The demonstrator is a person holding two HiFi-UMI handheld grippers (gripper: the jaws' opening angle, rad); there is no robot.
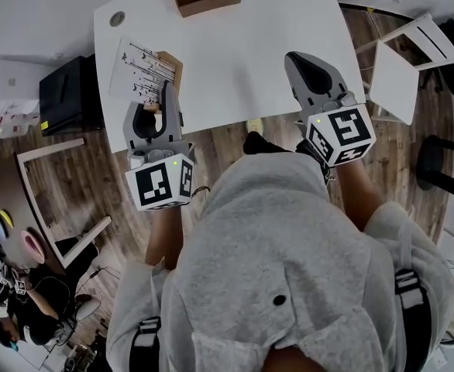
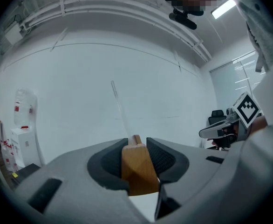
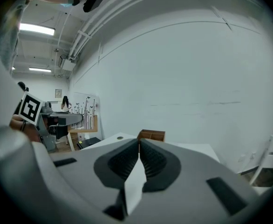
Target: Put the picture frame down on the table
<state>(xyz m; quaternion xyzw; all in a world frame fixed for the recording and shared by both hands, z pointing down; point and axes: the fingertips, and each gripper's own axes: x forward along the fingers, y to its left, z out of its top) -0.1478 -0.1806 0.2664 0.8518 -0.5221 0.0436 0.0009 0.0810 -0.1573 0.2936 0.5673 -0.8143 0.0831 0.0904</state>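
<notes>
The left hand-held gripper (image 1: 163, 98) is clenched on the wooden edge of the picture frame (image 1: 143, 70), held upright over the bench's (image 1: 250, 45) near-left corner. The right hand-held gripper (image 1: 298, 59) is closed and empty. Lowering and release apparently remain.

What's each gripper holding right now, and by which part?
Left gripper is clamped on the picture frame, gripping it by its wooden edge. Right gripper holds nothing; its jaws are together.
</notes>
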